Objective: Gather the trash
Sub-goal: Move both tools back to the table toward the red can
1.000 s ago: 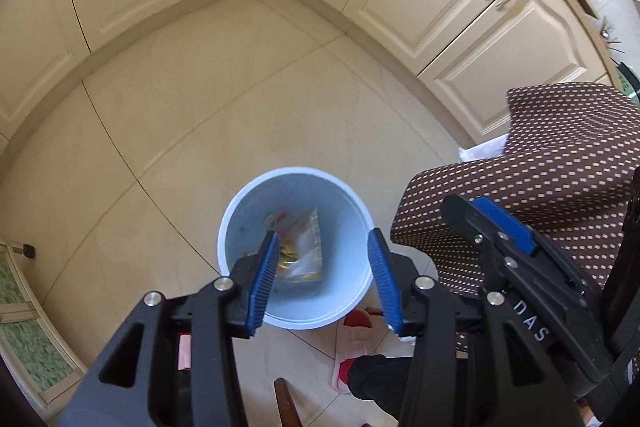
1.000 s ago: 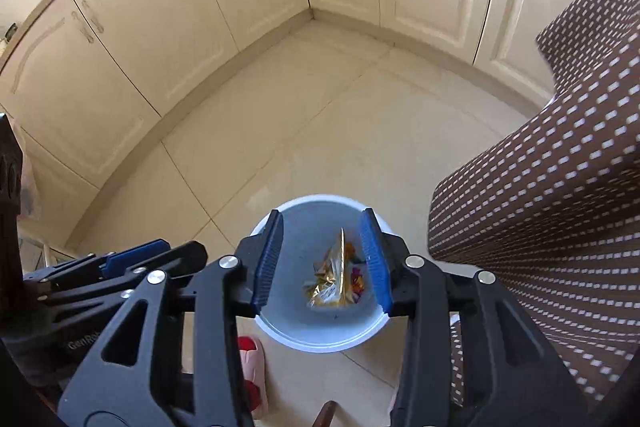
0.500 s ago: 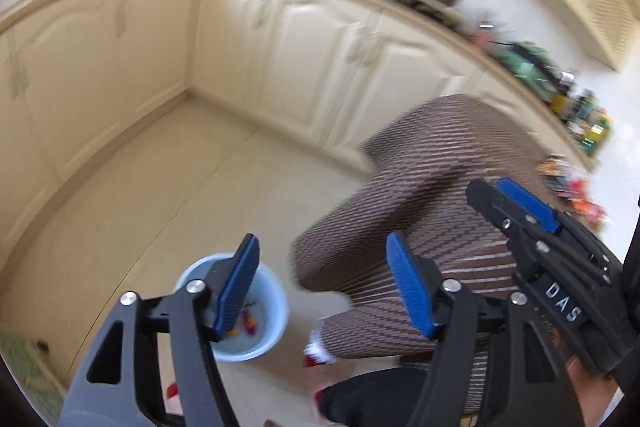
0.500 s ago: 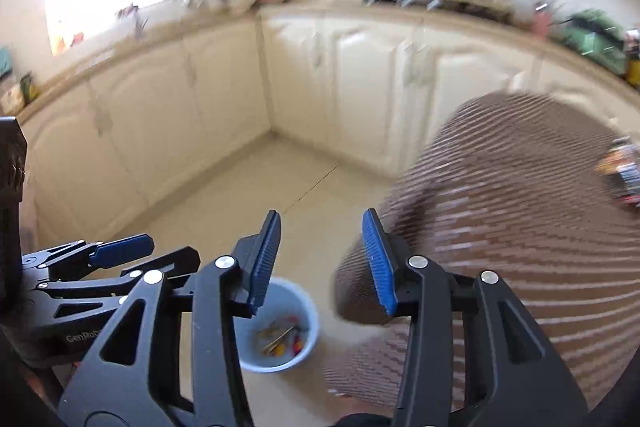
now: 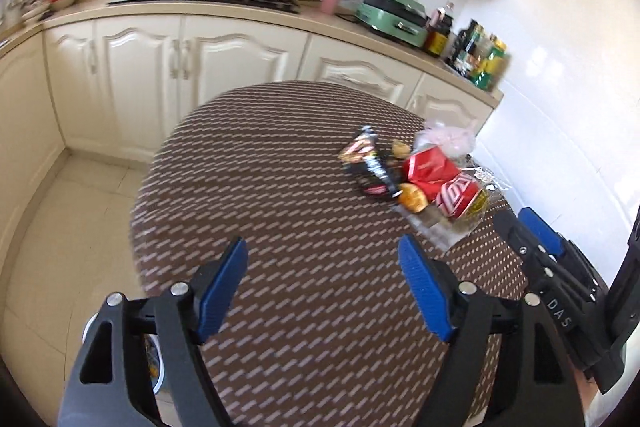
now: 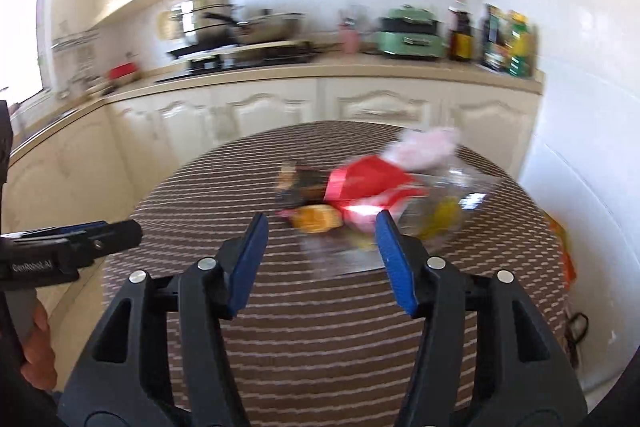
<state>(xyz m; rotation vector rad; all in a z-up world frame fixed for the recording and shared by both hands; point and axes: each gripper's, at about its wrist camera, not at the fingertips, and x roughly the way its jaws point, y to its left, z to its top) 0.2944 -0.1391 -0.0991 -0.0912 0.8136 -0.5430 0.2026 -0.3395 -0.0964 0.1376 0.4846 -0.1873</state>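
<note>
Right wrist view shows your right hand-held gripper (image 6: 318, 259) gaping and empty just short of the trash pile (image 6: 360, 195) on the table (image 6: 320, 327)'s far right; reach in and pinch one wrapper.

A: Lettering? "DAS" in white on the black body of the right gripper (image 5: 558, 311), seen at the right of the left tool.
B: Noted. Wrappers ahead of both tools blurred, print unreadable. Left gripper (image 6: 32, 264) body carries white print, smeared.
</note>
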